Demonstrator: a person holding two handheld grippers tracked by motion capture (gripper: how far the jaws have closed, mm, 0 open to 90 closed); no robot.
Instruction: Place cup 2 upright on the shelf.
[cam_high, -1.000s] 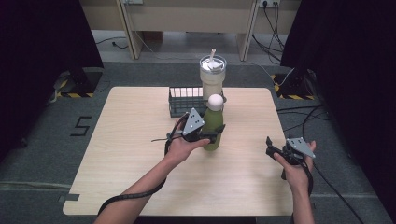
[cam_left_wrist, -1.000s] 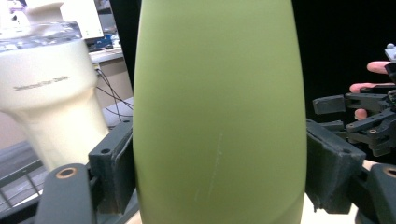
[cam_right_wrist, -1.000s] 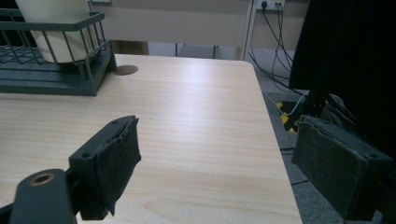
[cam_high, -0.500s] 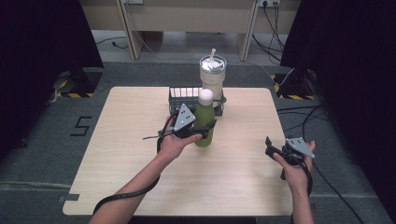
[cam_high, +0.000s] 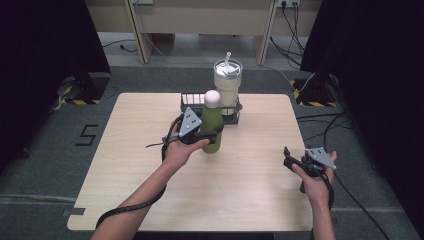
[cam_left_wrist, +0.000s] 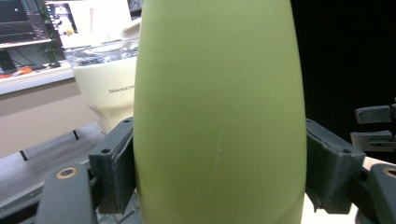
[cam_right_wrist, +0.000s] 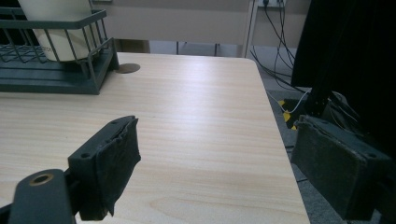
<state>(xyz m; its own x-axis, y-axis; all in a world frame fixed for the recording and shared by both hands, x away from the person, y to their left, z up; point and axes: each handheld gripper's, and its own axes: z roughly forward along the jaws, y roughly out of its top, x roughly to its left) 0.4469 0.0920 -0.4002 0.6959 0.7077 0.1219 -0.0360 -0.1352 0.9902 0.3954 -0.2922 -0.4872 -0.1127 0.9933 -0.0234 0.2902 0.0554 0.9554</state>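
Green bottle between the left gripper jaws: smooth, matt, powder-coat look, faint pale scuff line down its side; cap off-white, matt. Jaw pads: black, rubbery, dull, worn rough at the edges. Table under the right gripper jaws: pale wood grain, satin sheen. Beyond the jaws, rack of dark matt wire; tumbler cream, smooth, with clear plastic lid.
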